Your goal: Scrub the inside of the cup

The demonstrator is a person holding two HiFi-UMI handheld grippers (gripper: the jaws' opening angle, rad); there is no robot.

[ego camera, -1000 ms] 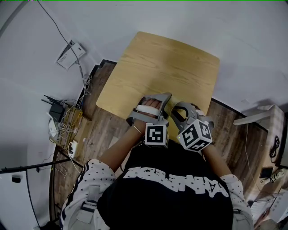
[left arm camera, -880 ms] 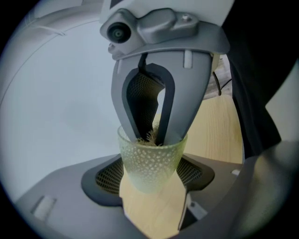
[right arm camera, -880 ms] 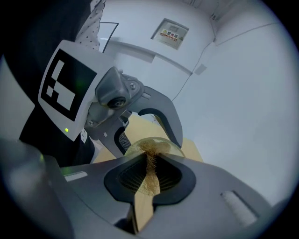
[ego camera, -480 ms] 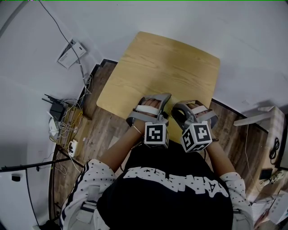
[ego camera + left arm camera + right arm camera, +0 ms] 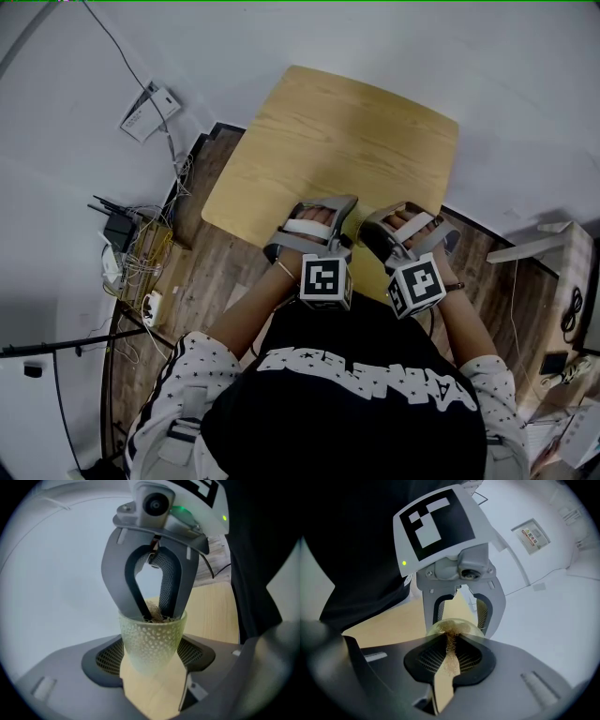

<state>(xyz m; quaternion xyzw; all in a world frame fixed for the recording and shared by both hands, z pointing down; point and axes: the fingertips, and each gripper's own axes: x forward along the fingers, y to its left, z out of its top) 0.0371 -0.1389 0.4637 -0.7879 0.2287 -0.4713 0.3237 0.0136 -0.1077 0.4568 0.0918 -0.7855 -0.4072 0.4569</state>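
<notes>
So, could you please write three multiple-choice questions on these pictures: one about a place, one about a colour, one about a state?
1. Where is the scrubber?
A. in the cup's mouth
B. under the cup
C. far from the cup

2. What colour is the cup?
A. red
B. pale green
C. black

3. How is the left gripper?
A. open and empty
B. shut on the cup
C. shut on the scrubber

Answers:
1 A, its tan fibres sit at the rim, held by the right gripper.
2 B, the dimpled wall is pale green.
3 B, its jaws press both sides of the cup.
</notes>
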